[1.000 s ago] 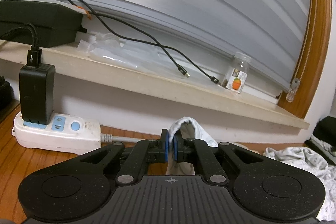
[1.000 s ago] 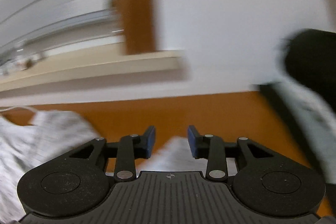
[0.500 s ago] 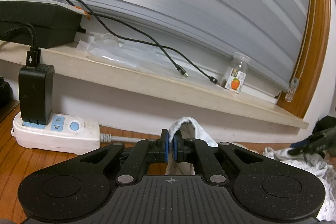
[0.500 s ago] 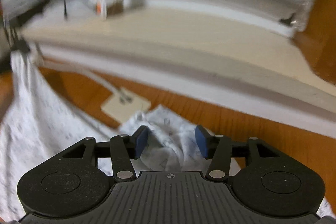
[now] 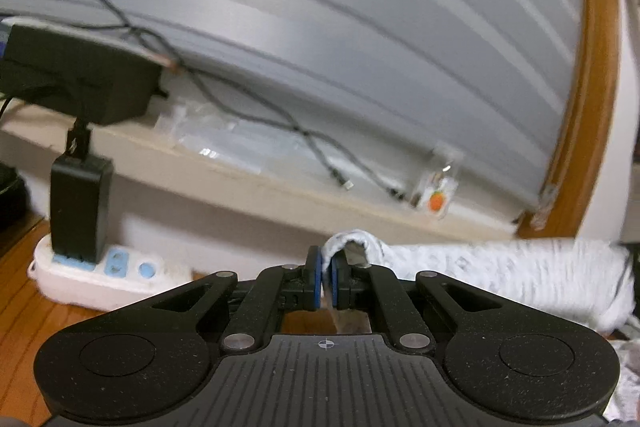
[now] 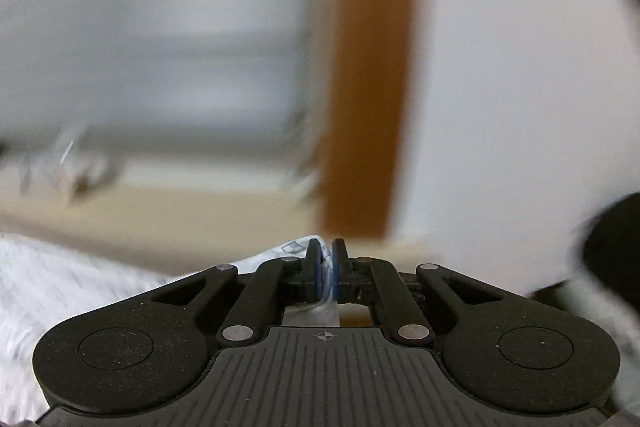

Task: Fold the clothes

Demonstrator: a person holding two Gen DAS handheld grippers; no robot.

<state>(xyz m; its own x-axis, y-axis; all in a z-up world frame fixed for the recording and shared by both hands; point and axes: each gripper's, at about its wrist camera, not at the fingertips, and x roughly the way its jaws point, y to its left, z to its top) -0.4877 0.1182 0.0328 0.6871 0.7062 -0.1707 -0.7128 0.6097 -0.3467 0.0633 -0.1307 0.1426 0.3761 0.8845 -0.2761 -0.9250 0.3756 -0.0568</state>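
Two grippers, left [image 5: 326, 277] and right [image 6: 327, 273], pinch one garment [image 5: 500, 277].

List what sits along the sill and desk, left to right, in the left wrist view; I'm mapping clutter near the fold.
Black box → charger → power strip → plastic bag → cable ends → jar → cloth

The right wrist view is smeared throughout: the dark shape [image 6: 612, 239] at the right edge cannot be identified. In the left view, the small bottle [image 5: 438, 187] is blurred, its label unreadable.
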